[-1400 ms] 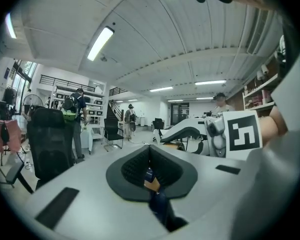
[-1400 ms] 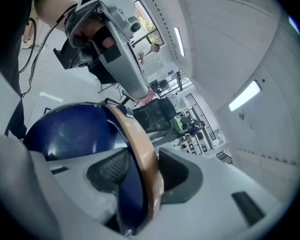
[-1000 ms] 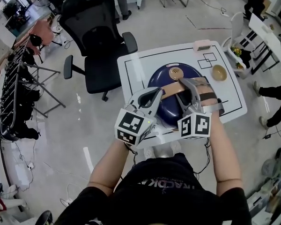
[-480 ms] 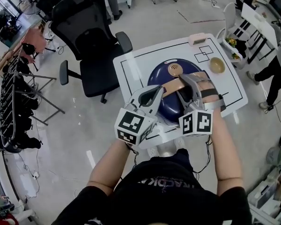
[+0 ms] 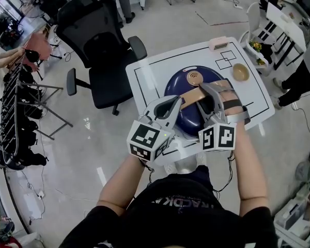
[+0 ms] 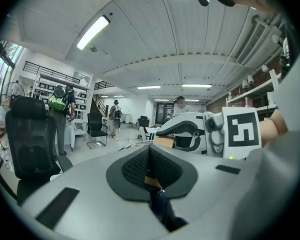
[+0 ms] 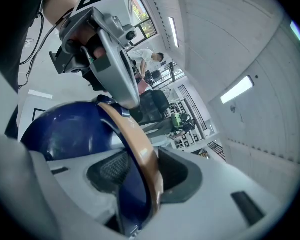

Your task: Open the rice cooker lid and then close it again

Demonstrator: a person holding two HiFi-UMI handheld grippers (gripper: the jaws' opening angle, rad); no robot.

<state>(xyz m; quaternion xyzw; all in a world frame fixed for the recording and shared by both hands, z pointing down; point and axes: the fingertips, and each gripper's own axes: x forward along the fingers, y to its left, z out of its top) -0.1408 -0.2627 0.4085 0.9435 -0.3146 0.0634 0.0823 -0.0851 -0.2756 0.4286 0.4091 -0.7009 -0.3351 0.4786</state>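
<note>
A dark blue rice cooker [image 5: 182,84] with a domed lid [image 7: 65,131] stands on the white table [image 5: 150,71], lid down. A tan handle [image 5: 192,95] arches across its top. My right gripper [image 5: 209,93] is shut on that handle [image 7: 135,139], which runs between its pads. My left gripper [image 5: 180,100] is shut, and its tip [image 7: 122,101] rests against the handle's left end. In the left gripper view the left gripper [image 6: 150,159] shows closed jaws, with the right gripper [image 6: 185,129] just beyond.
A small tan bowl [image 5: 241,72] and a pink box [image 5: 220,43] sit on the table's far side. A black office chair [image 5: 101,40] stands left of the table. A rack [image 5: 15,107] lines the left wall. A person [image 5: 299,81] stands at the right.
Both grippers and the cooker keep their places. The head view has shifted a little, and the person at the right has moved.
</note>
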